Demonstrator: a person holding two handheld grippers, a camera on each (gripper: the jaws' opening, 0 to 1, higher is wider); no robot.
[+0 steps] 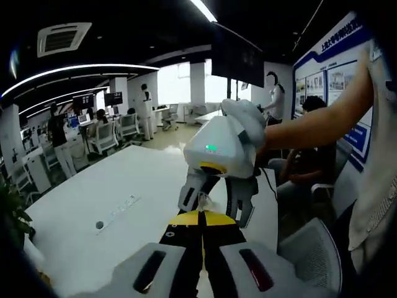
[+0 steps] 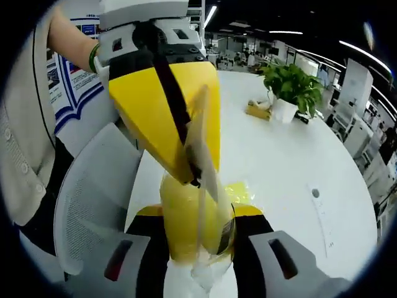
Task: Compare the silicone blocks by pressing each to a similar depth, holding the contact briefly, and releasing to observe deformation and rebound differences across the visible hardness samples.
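Between the jaws of the right gripper (image 2: 197, 251), low in the right gripper view, stands a pale, translucent silicone block (image 2: 208, 158). The jaws sit to either side and appear to clasp it. The yellow-tipped left gripper (image 1: 200, 217) has its jaws closed together, with only a thin dark line between them, and its tips meet the block head-on. A hand (image 1: 249, 119) holds the right gripper's white body. Beneath lies a white tabletop (image 2: 291, 161), with a green potted plant (image 2: 286, 81) further along it and a white mesh chair (image 2: 93, 205) beside it.
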